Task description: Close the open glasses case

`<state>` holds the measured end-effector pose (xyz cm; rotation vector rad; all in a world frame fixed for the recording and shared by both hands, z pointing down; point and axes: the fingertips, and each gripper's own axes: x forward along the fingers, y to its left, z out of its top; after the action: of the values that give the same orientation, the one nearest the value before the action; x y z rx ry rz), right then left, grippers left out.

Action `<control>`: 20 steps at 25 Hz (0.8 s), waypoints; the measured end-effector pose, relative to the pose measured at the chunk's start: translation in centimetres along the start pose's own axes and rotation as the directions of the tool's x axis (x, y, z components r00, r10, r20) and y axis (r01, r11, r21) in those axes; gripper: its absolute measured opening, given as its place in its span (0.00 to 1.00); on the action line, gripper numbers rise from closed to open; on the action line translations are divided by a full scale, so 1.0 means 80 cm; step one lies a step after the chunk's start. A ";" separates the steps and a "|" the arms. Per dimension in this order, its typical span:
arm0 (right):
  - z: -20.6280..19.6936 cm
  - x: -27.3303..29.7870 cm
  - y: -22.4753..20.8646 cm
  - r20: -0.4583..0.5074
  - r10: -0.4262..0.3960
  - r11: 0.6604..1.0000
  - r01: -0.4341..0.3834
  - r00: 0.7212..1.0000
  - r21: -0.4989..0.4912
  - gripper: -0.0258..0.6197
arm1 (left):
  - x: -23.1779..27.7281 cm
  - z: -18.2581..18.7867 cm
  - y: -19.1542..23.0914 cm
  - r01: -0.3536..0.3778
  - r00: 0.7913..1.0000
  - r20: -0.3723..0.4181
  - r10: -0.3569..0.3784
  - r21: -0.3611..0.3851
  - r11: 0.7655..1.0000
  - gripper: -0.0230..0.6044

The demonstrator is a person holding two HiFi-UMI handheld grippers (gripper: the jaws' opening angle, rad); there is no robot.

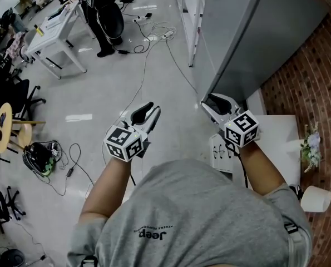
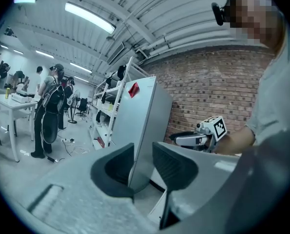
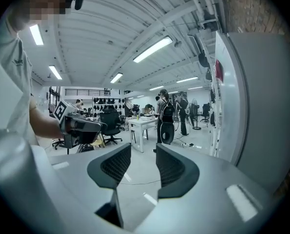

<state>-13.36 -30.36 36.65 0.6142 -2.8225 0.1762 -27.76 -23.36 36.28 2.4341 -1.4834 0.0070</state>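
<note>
No glasses case shows in any view. In the head view both grippers are held up in front of the person's chest, over the floor. My left gripper (image 1: 149, 110) has its jaws a little apart, and the left gripper view shows the gap of my left gripper (image 2: 142, 165) with nothing in it. My right gripper (image 1: 212, 101) hangs next to the tall grey cabinet (image 1: 237, 32). Seen in its own view, my right gripper (image 3: 143, 167) is also slightly open and empty. Each gripper appears in the other's view: the right gripper (image 2: 198, 139) and the left gripper (image 3: 79, 126).
A brick wall (image 1: 310, 54) rises at the right, with a white table (image 1: 279, 128), a small bunch of flowers (image 1: 310, 146) and a paper roll (image 1: 315, 199) below it. Cables (image 1: 148, 43) trail over the floor. A white desk (image 1: 54, 32), a standing person (image 1: 107, 15) and a wooden stool (image 1: 6, 127) are at the left.
</note>
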 end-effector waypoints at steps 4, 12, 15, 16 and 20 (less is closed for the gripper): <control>0.002 -0.005 -0.003 -0.009 0.010 1.000 -0.010 1.000 -0.011 0.39 | 0.011 -0.003 -0.011 0.041 0.999 -0.029 -0.040 0.026 0.999 0.34; -0.035 -0.057 -0.058 -0.027 -0.076 0.997 0.076 0.997 -0.010 0.42 | 0.075 -0.033 -0.059 0.154 0.985 -0.081 -0.150 0.056 0.986 0.35; -0.046 -0.092 -0.085 -0.054 -0.134 0.991 0.134 0.990 -0.010 0.43 | 0.109 -0.038 -0.088 0.223 0.970 -0.108 -0.216 0.055 0.973 0.35; -0.050 -0.105 -0.096 -0.066 -0.153 0.988 0.153 0.986 -0.016 0.44 | 0.121 -0.040 -0.099 0.245 0.964 -0.117 -0.238 0.054 0.968 0.35; -0.081 -0.164 -0.137 -0.111 -0.222 0.975 0.220 0.969 -0.031 0.45 | 0.175 -0.062 -0.151 0.334 0.933 -0.159 -0.322 0.057 0.941 0.36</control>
<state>4.21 -34.02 40.14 0.8789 -2.6195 0.1386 -9.97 -29.16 40.23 2.6546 -1.0193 0.1793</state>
